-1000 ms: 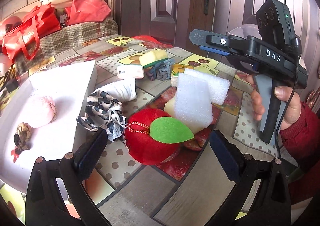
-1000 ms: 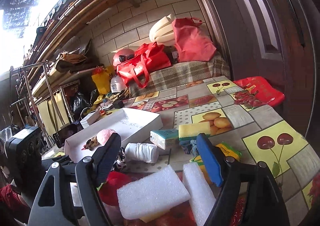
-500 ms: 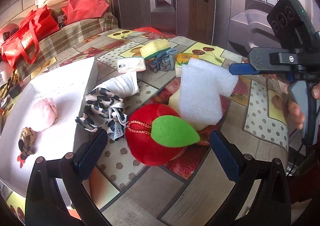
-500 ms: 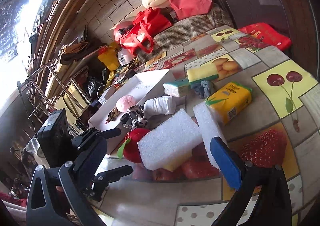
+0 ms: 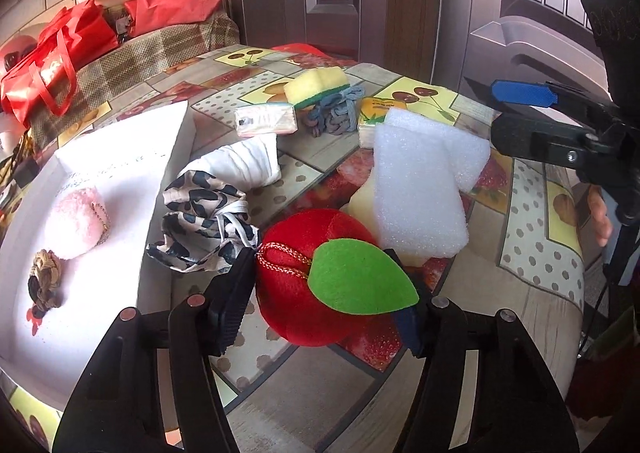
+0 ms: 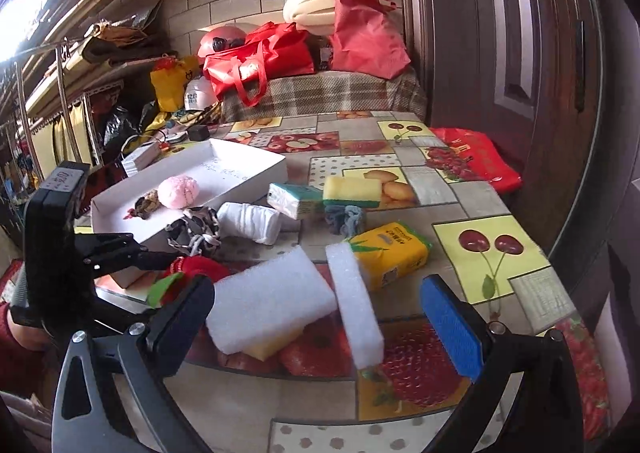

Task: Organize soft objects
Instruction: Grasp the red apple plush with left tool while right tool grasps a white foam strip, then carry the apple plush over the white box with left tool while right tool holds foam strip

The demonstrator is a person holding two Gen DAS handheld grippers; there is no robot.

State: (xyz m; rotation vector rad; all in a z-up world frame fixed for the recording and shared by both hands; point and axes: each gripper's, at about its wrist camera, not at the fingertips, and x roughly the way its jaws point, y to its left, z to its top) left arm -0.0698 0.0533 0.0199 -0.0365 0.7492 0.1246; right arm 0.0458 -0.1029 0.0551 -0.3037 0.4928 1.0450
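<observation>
My left gripper [image 5: 320,305] is shut on a red plush apple [image 5: 304,293] with a green felt leaf, near the table's front edge; the apple also shows in the right wrist view [image 6: 192,271]. A white box [image 5: 100,173] at the left holds a pink pom-pom [image 5: 76,221] and a small braided item [image 5: 44,281]. White foam blocks [image 5: 416,189] lie just behind the apple. My right gripper [image 6: 320,321] is open and empty, above the foam blocks [image 6: 272,301].
A leopard-print cloth [image 5: 200,221], a white rolled cloth [image 5: 248,165], a tissue pack [image 5: 266,121], a yellow-green sponge [image 5: 316,87], a grey scrunchie [image 5: 336,113] and a yellow tissue pack [image 6: 388,253] lie on the table. Red bags [image 6: 260,57] sit behind.
My left gripper has closed on the plush apple. The right gripper has swung round and now hovers over the foam blocks.
</observation>
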